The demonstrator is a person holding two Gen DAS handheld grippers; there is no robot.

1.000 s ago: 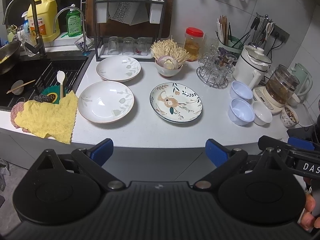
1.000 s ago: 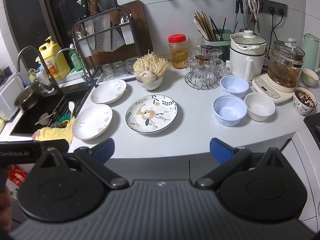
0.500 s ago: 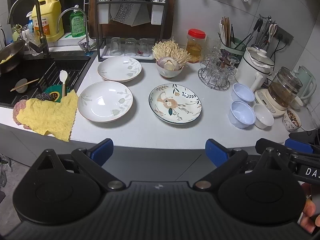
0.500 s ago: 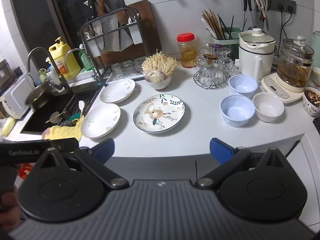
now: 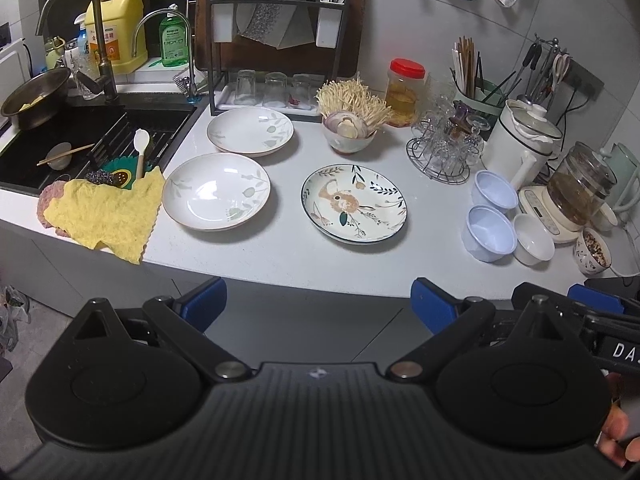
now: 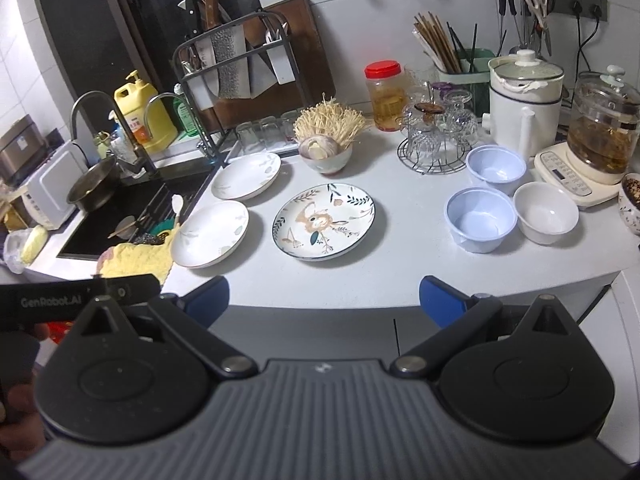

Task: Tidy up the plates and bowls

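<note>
White tiled walls back a pale counter (image 5: 280, 256) that fills the middle of both views, with a dark sink (image 5: 80, 136) at the left edge and kettles and jars crowded along the right. Nothing is stacked yet, so I'd say the sorting has not begun.

Biggest of the dishes is the painted plate (image 5: 354, 203) at the centre of the frame, lying flat and alone. To its left sit two white plates with faint leaf prints: the near white plate (image 5: 216, 191) touching the edge of a yellow cloth (image 5: 106, 216), and the far white plate (image 5: 250, 130) behind it, just in front of the knife rack (image 5: 280, 40). They match, so they look the natural pair to go one on the other.

At centre right of the right-hand view the bowls cluster: two blue bowls, the near blue bowl (image 6: 481, 219) and the far blue bowl (image 6: 496, 169), with a white bowl (image 6: 545, 213) just beside the near one. Being grouped, they seem ready to nest. A smaller bowl of mushrooms (image 5: 349, 136) stands behind the painted plate, in use and probably best left.

Both tools hover off the counter's front edge, low in the frame. The left gripper (image 5: 318, 300) has its blue fingers (image 5: 204, 300) spread wide and empty; the right gripper (image 6: 324, 300) likewise, fingers apart, holding nothing.
</note>
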